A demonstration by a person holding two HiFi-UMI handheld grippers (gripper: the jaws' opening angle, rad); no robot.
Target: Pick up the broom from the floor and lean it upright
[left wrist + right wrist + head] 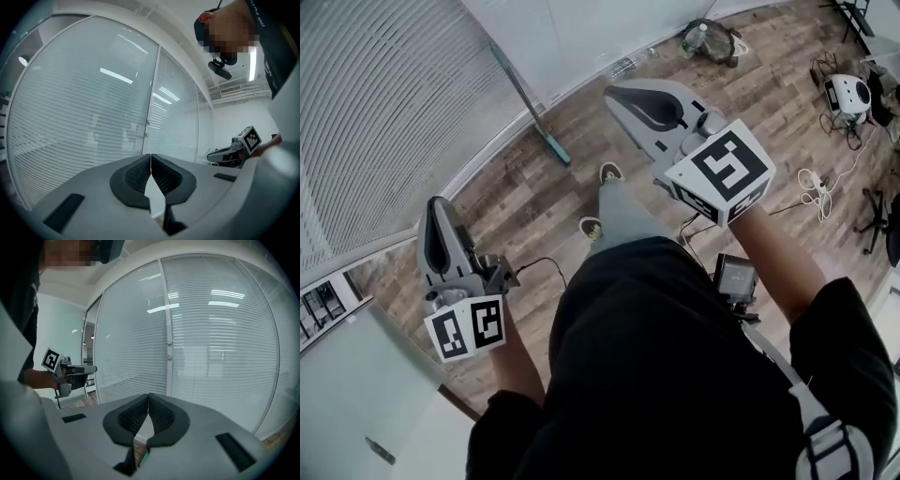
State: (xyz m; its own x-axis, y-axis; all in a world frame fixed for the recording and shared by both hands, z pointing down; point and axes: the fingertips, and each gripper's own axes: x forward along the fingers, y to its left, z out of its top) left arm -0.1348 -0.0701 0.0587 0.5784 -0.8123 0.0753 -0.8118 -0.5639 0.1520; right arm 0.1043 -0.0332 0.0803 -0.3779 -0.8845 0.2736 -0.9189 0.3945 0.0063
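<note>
The broom (528, 105) has a teal handle and stands tilted, its upper part against the glass wall (384, 122) and its foot (559, 154) on the wooden floor. Neither gripper touches it. In the head view my left gripper (438, 202) is held up at the left, shut and empty, well short of the broom. My right gripper (615, 91) is raised at the centre right, to the right of the broom, also shut and empty. The left gripper view shows its pads (150, 157) pressed together before the blinds. In the right gripper view my right gripper (148, 395) has closed jaws too.
My shoes (610, 172) stand on the wooden floor just below the broom's foot. A bag with a bottle (712, 39) lies by the far wall. Cables, a white device (848, 94) and a power strip (814, 183) sit at the right. A black cable (542, 263) trails near my left gripper.
</note>
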